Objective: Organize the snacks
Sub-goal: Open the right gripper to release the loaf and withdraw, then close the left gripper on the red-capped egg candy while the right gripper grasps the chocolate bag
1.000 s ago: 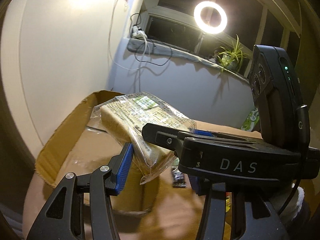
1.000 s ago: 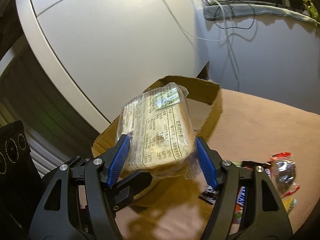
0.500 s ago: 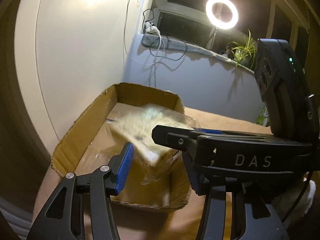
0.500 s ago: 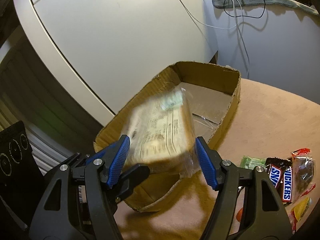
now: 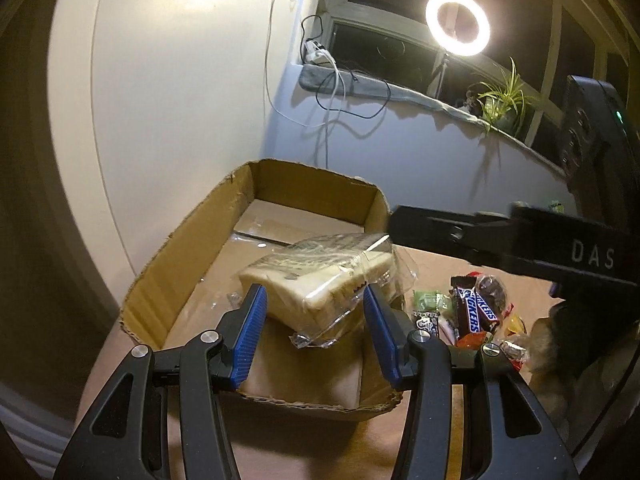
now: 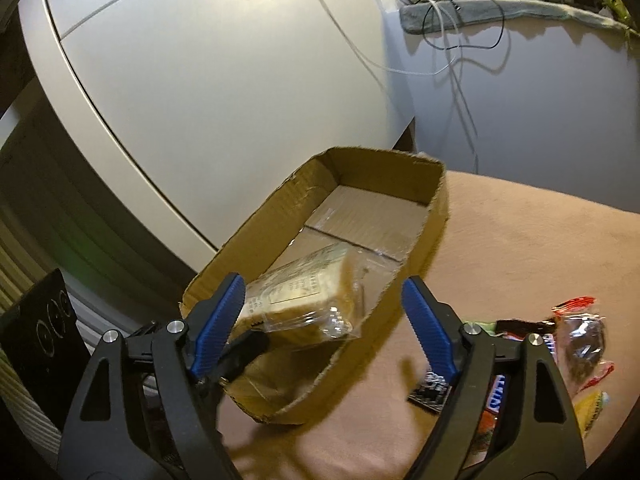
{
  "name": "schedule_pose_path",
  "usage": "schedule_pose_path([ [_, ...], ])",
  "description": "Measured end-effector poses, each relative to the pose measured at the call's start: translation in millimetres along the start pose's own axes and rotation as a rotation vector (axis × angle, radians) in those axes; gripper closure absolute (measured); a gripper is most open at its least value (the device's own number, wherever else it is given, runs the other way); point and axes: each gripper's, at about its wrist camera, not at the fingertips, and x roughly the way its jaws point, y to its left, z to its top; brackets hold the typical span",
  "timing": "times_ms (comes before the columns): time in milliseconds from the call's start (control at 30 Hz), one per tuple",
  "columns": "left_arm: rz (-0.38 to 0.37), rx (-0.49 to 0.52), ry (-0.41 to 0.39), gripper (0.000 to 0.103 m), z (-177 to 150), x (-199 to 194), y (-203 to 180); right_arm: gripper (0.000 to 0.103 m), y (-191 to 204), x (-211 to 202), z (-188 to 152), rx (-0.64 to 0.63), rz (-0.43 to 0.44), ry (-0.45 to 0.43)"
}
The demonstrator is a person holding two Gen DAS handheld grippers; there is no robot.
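Right claw (image 6: pixel 322 320) tilted down over cardboard box (image 6: pixel 436 200), jaws opening, bread pack (image 6: pixel 296 300) btwn them, pads off it; left claw (image 5: pixel 312 332) angled down, half-open, empty.

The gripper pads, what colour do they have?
Blue, with fine ridges, on black fingers. The left wrist view shows the pads best.

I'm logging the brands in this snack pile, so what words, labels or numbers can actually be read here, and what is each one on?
"SNICKERS": on the dark wrapper of the chocolate bar lying on the table beside the cardboard box.
"DAS": on the black body of the right gripper, seen from the left wrist view.
Printed label on the wrapped bread pack in the box: too small and blurred to read.
Other candy wrappers: unreadable.
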Motion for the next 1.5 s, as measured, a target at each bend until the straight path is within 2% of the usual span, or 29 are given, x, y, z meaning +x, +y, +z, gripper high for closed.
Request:
schedule_pose_path([
  [133,0.045,0.011,-0.015,0.054,2,-1,4,0.019,-9,-11,-5,-0.008,-0.040,-0.008],
  [200,0.046,-0.010,-0.001,0.054,4,0,10,0.019,-17,-17,-11,-0.004,-0.062,-0.006],
  [333,0.043,-0.039,-0.030,0.054,10,-11,16,0.019,-38,-39,-25,0.024,-0.104,-0.015],
  [467,0.016,-0.038,-0.066,0.054,14,-23,11,0.019,-56,-76,-30,0.016,-0.137,-0.094],
  [500,0.009,-0.033,-0.068,0.054,14,-24,8,0.016,-59,-84,-31,0.008,-0.154,-0.117],
  [567,-0.007,-0.017,-0.065,0.054,13,-23,0,0.000,-68,-100,-34,-0.009,-0.187,-0.145],
  [833,-0.106,0.063,-0.015,0.054,4,-17,-44,0.000,-97,-120,-61,-0.047,-0.255,-0.048],
  [1000,-0.178,0.115,0.064,0.054,-10,1,-71,0.000,-97,-117,-86,-0.109,-0.297,-0.001],
  [1067,-0.206,0.115,0.097,0.054,-14,8,-77,0.006,-94,-116,-93,-0.133,-0.307,-0.003],
  [1233,-0.249,0.139,0.160,0.054,-22,21,-97,0.021,-97,-108,-101,-0.126,-0.258,0.036],
  [1400,-0.282,0.153,0.207,0.054,-26,32,-114,0.023,-93,-94,-105,-0.129,-0.233,0.072],
  [1500,-0.269,0.171,0.229,0.054,-28,41,-122,0.023,-95,-85,-107,-0.125,-0.238,0.091],
])
